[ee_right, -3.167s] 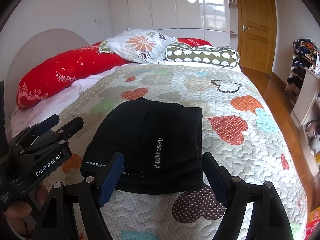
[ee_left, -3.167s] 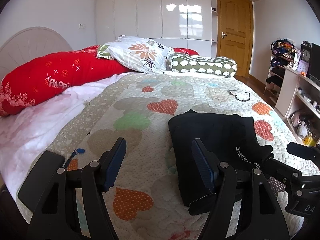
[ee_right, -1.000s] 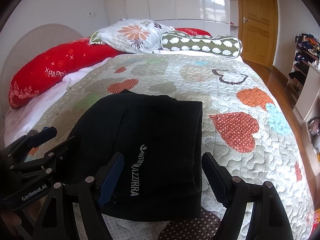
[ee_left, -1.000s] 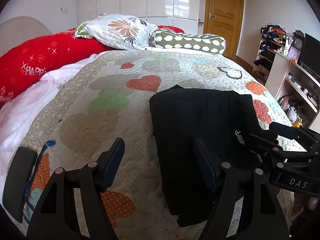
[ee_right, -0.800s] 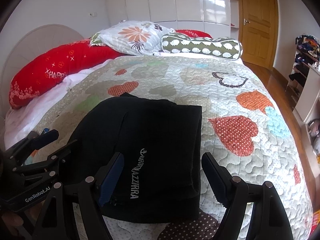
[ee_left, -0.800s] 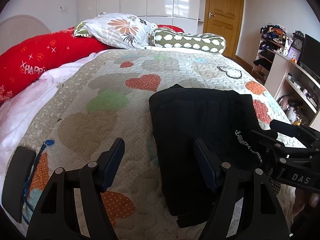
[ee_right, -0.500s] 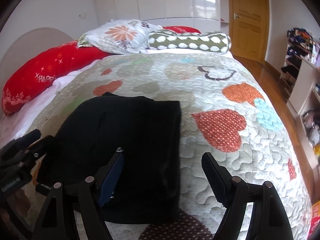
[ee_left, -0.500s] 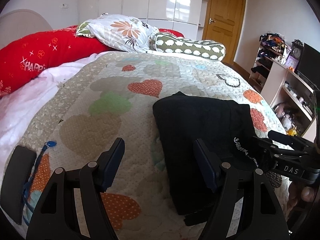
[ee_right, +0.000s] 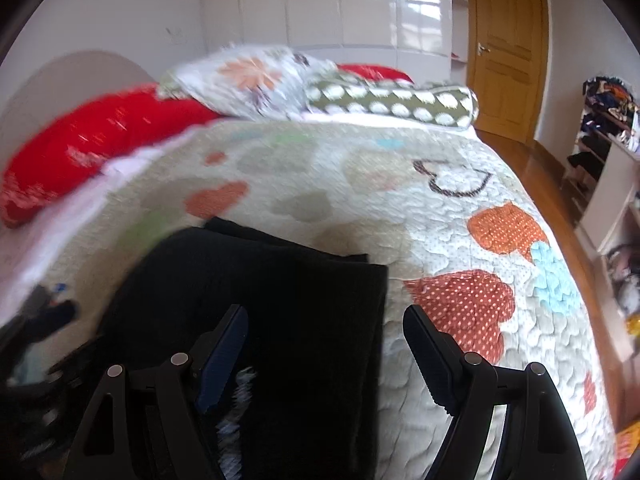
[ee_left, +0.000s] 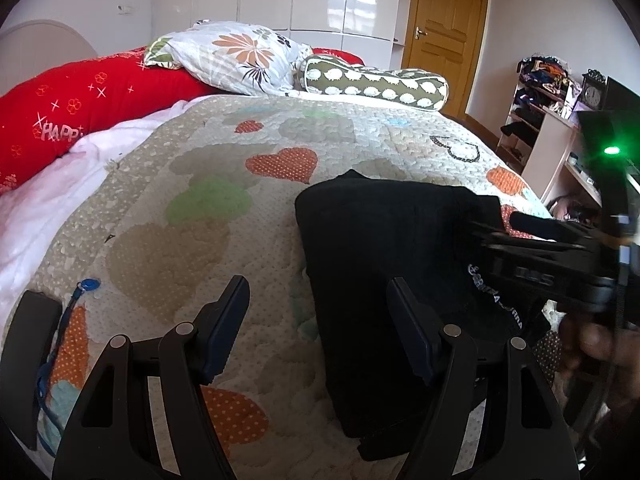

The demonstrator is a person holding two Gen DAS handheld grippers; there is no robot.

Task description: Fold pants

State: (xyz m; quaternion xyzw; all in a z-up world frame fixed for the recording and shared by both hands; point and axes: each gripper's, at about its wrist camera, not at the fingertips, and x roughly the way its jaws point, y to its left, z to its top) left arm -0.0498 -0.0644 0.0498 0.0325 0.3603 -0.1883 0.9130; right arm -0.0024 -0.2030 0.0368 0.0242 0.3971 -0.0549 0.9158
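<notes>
On the heart-print quilt (ee_left: 224,240) black pants (ee_left: 372,248) are lying folded; left gripper (ee_left: 320,320) and right gripper (ee_right: 326,344) are hovering wide-jawed, gripping nothing, risking snagging one layer and undoing the fold

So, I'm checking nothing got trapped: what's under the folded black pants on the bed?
The folded black pants lie on the heart-patterned quilt. Only quilt shows around their edges; whatever lies directly beneath them is covered.

The folded pants (ee_left: 384,248) lie on the quilt (ee_left: 224,216) near the bed's foot. Pillows (ee_left: 240,54) sit behind at the headboard; shelves (ee_left: 536,128) stand to the right, the door (ee_left: 444,28) beyond.
</notes>
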